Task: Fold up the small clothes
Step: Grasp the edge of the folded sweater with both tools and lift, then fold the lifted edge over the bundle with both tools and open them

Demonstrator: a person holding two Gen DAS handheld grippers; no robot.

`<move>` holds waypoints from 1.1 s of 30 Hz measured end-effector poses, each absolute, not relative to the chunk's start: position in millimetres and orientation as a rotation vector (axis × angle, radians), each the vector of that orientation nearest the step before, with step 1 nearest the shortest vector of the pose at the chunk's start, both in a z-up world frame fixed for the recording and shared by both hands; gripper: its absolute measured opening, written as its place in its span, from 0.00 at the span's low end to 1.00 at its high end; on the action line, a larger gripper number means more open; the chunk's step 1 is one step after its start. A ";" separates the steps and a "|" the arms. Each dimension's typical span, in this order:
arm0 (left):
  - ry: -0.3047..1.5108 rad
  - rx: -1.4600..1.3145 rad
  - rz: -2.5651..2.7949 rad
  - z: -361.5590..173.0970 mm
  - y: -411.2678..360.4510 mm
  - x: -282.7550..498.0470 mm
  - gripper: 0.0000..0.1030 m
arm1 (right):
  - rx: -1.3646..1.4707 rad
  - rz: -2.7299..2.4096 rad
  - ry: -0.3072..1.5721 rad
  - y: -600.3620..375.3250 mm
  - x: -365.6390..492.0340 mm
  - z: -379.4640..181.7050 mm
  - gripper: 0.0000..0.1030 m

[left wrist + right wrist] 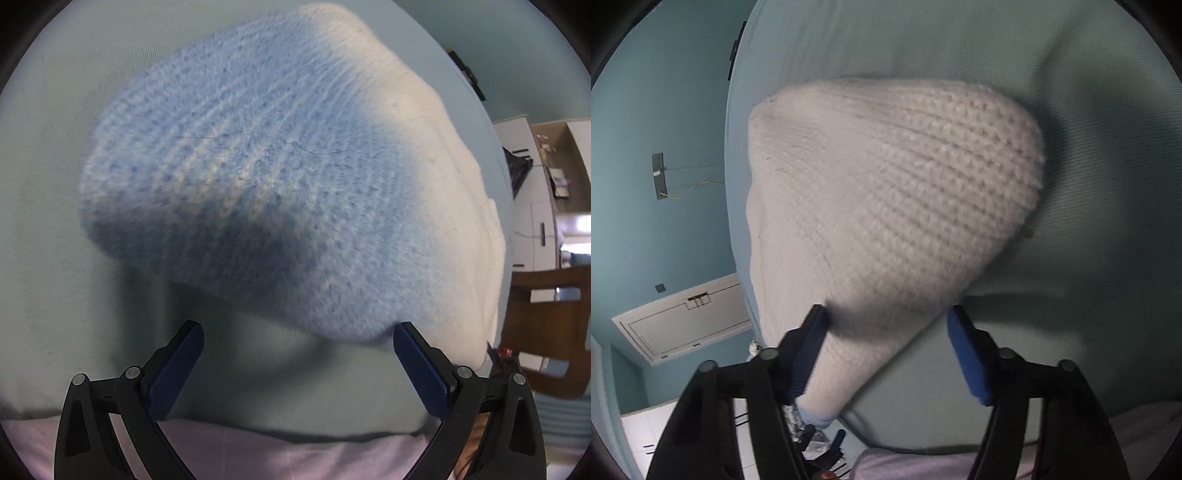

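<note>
A knitted garment, pale blue (236,177) at one end and white (436,206) at the other, lies on a pale green sheet (48,229). My left gripper (298,334) hovers just before its blue end. It is open wide with nothing between the fingers, and the right fingertip (406,336) is close to the knit's edge. In the right wrist view the white end (886,192) fills the middle and narrows down between the jaws of my right gripper (886,317). The left pad (812,339) lies against the knit. The right pad (967,354) stands a little apart, so this gripper is open around it.
A pink cloth (288,454) borders the sheet at the near edge. A wooden chair (546,325) and white cabinets (532,221) stand past the sheet's right side. In the right wrist view a teal wall (665,110), a white door (683,317) and floor clutter (820,450) lie beyond the left edge.
</note>
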State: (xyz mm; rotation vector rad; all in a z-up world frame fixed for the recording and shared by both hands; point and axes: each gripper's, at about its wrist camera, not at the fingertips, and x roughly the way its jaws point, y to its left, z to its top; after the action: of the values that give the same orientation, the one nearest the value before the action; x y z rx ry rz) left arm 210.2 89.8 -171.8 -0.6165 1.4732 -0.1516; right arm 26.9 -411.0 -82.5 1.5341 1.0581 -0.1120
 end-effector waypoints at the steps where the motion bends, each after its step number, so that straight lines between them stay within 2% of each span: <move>1: 1.474 -0.632 -0.152 -174.5 88.1 212.8 1.00 | 1.575 -0.102 1.044 -414.0 27.0 -88.5 0.56; 6: 1.452 -0.713 -0.149 -181.8 87.7 225.8 1.00 | 1.731 -0.039 0.992 -422.6 26.5 -112.2 0.56; 11: 1.420 -0.686 -0.142 -177.3 83.0 226.0 1.00 | 1.665 -0.030 1.008 -423.7 32.3 -107.5 0.55; 12: 1.412 -0.689 -0.151 -176.2 82.4 225.9 0.96 | 1.642 -0.043 1.012 -424.1 29.3 -102.9 0.50; 13: 1.403 -0.697 -0.165 -175.3 77.5 230.7 0.85 | 1.626 -0.058 1.009 -421.5 27.1 -100.0 0.46; 14: 1.393 -0.713 -0.188 -173.1 76.3 231.3 0.81 | 1.610 -0.068 1.008 -409.4 23.2 -97.4 0.44; 16: 1.378 -0.723 -0.205 -168.9 73.2 232.2 0.62 | 1.558 -0.095 1.009 -404.3 27.6 -91.7 0.39; 17: 1.371 -0.720 -0.208 -167.1 73.9 231.9 0.57 | 1.535 -0.108 1.011 -398.7 31.8 -93.7 0.38; 19: 1.355 -0.740 -0.205 -161.4 76.5 232.5 0.39 | 1.498 -0.131 1.012 -398.4 32.1 -89.0 0.32; 21: 1.341 -0.761 -0.217 -156.7 79.0 234.1 0.33 | 1.481 -0.138 0.998 -398.4 32.6 -81.1 0.28; 25: 1.292 -0.748 -0.250 -141.1 80.1 232.1 0.28 | 1.423 -0.109 0.930 -395.1 30.7 -53.9 0.25; 30: 1.186 -0.845 -0.319 -108.6 96.1 213.3 0.27 | 1.402 -0.046 0.876 -396.8 4.0 -35.5 0.24; 33: 1.193 -0.831 -0.349 -95.3 96.0 191.9 0.27 | 1.414 -0.029 0.868 -399.1 -12.1 -27.3 0.24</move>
State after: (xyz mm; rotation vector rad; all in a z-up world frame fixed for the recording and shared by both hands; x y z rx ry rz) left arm 191.9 96.0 -95.3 -0.8306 1.1926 -0.3485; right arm -12.1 -399.1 -27.3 1.4139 0.8683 -0.0287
